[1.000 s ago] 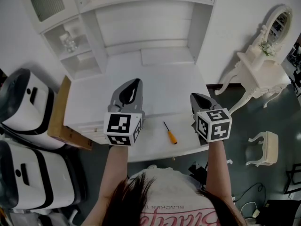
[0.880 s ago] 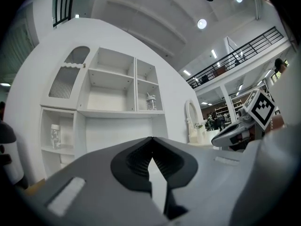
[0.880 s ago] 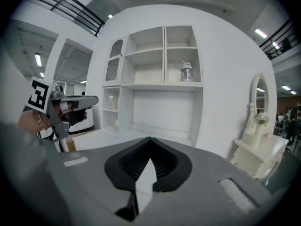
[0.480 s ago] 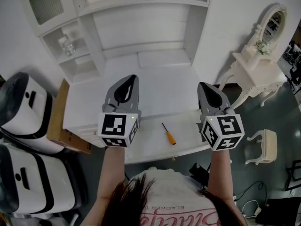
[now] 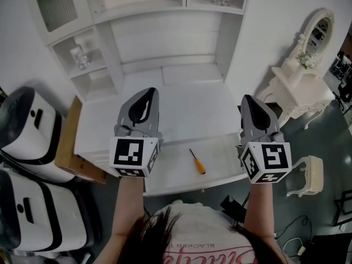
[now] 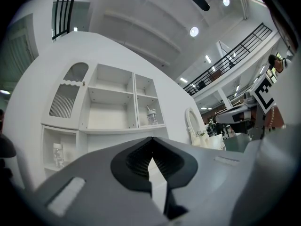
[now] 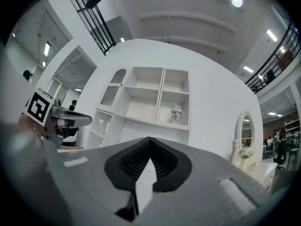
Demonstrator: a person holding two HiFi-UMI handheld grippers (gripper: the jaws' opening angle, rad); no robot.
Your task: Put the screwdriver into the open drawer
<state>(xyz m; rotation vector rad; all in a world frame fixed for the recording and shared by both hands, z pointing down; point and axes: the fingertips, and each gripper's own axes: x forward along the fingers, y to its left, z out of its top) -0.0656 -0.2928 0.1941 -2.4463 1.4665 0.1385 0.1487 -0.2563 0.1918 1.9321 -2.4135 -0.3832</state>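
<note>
Lying in the open white drawer (image 5: 170,177) is the orange-handled screwdriver (image 5: 196,161).

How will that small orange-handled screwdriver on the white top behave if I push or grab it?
The screwdriver looks stiff and light: thin dark shaft, small orange handle. Its handle looks rounded, so it may roll if nudged sideways. Lying flat, it offers little height to pinch.

White shelf unit (image 5: 165,32) ahead of left gripper (image 5: 147,94); ornate dressing table (image 5: 297,87) and stool (image 5: 311,172) right of right gripper (image 5: 250,100), on dark floor (image 5: 330,142).
</note>
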